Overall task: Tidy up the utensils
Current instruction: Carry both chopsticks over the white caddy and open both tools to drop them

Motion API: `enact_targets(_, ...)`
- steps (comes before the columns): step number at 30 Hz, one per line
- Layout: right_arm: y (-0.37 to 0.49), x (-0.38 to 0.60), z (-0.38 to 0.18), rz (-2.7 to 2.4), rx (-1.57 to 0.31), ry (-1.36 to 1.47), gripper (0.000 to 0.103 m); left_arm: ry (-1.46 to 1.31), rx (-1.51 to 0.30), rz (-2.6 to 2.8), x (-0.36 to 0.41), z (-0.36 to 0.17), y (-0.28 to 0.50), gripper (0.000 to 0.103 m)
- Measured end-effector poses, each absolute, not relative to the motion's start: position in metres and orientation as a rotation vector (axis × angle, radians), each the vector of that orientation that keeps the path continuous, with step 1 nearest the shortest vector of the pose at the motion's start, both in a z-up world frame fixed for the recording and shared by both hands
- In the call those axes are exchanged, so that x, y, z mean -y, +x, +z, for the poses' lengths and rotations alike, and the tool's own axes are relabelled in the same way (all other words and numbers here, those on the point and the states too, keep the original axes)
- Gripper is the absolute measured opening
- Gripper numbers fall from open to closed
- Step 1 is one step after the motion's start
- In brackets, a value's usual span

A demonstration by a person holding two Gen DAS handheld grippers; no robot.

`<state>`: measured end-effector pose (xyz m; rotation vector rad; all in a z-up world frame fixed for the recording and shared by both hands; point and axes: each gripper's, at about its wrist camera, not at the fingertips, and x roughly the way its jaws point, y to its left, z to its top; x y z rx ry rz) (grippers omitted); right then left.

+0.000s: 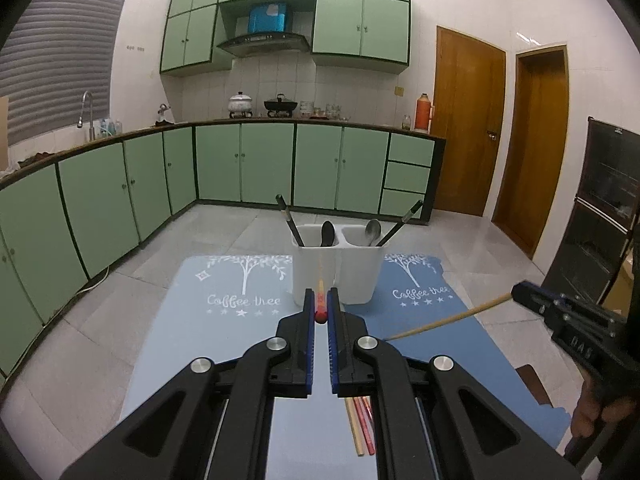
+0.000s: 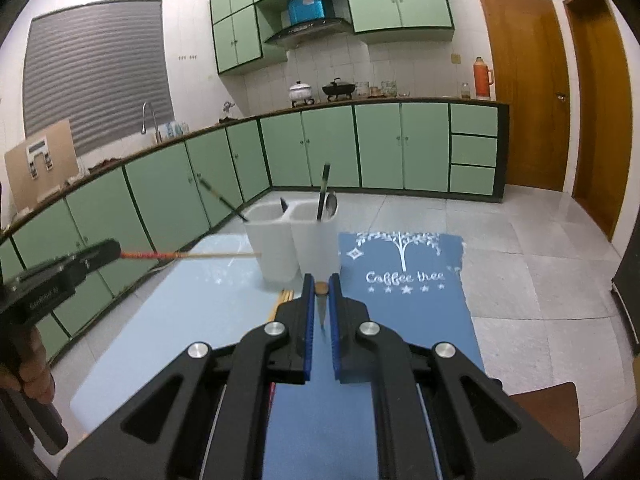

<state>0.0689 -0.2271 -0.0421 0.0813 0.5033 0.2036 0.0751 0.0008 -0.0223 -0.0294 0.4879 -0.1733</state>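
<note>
Red-ended chopstick (image 1: 320,300) pinched by left gripper (image 1: 320,310).
Wooden chopstick (image 2: 322,300) is clamped in right gripper (image 2: 321,294); loose chopsticks (image 1: 362,426) at five o'clock are partly hidden.

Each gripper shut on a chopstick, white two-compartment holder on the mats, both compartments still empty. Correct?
Not empty. The left wrist view shows the white holder with a black chopstick and spoon in one compartment, another pair in the other. The rest holds.
</note>
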Motion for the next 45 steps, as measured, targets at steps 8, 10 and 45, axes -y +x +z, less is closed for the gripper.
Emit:
enact_targets(8,0.066,0.221,-0.038,0.211,-0.501,0.072,0.006,-0.042,-0.502,-0.171,-0.007,-0.024,0.077,0.006)
enact_targets(10,0.068,0.221,-0.033,0.219,-0.495,0.072,0.006,-0.039,-0.486,-0.174,-0.007,-0.018,0.078,0.006)
enact_targets(45,0.247,0.197,0.105,0.255,-0.313,0.037,0.006,0.050,-0.380,-0.231,0.009,0.083,0.208,0.006)
